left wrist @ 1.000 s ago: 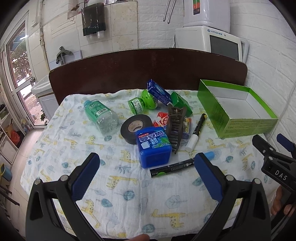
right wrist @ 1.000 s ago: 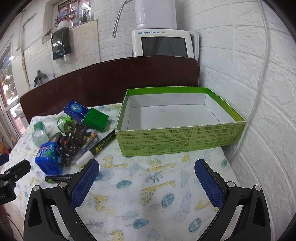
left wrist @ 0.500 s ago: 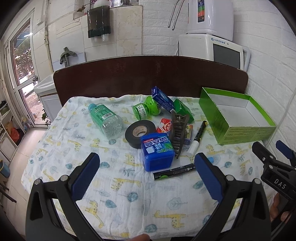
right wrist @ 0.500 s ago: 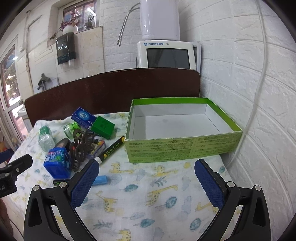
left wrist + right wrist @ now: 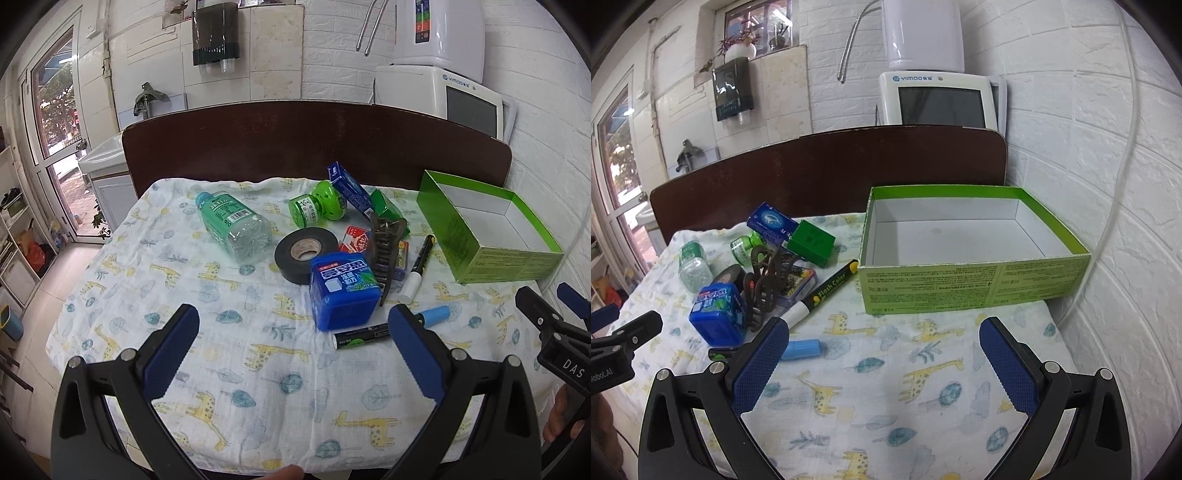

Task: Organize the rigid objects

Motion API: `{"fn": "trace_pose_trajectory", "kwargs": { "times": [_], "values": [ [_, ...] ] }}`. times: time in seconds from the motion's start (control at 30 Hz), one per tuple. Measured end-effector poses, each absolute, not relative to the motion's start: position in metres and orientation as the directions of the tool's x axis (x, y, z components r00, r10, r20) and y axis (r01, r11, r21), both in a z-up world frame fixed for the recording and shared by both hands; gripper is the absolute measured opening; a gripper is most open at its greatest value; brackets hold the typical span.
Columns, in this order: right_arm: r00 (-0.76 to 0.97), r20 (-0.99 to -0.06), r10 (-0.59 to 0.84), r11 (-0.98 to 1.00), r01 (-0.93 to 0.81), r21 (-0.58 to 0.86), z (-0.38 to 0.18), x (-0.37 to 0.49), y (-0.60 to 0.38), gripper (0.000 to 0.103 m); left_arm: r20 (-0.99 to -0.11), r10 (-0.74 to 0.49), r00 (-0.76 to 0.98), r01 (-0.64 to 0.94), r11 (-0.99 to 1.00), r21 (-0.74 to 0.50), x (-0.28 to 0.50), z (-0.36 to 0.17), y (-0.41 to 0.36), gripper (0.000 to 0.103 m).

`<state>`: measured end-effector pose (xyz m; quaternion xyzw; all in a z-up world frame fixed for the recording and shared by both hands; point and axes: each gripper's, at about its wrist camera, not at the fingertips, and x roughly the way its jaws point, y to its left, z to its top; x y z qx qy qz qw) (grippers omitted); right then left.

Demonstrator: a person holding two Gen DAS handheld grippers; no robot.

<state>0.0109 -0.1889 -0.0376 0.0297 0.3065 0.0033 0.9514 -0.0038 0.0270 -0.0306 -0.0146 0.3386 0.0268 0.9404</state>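
A pile of small items lies on the giraffe-print cloth: a blue gum tub, a black tape roll, a clear bottle, a brown hair claw, a black marker, a green round bottle and small boxes. An empty green box stands to their right by the wall. My left gripper hovers open in front of the pile. My right gripper hovers open before the green box, holding nothing.
A dark brown headboard edges the far side of the cloth-covered table. A white brick wall runs close along the right. A blue marker cap and a black-green marker lie near the front.
Both grippers have drawn back and risen a little, so the pile and the green box look farther away. No object has moved.
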Motion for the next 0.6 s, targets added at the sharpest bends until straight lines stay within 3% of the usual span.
{"fn": "trace_pose_trajectory", "kwargs": {
  "times": [0.6],
  "values": [
    [0.782,-0.621,0.048,0.997,0.001,0.078,-0.051,0.016,-0.183,0.103,-0.668,0.014,0.744,-0.034,0.999,-0.016,0.001,-0.043,0.027,0.100]
  ]
}}
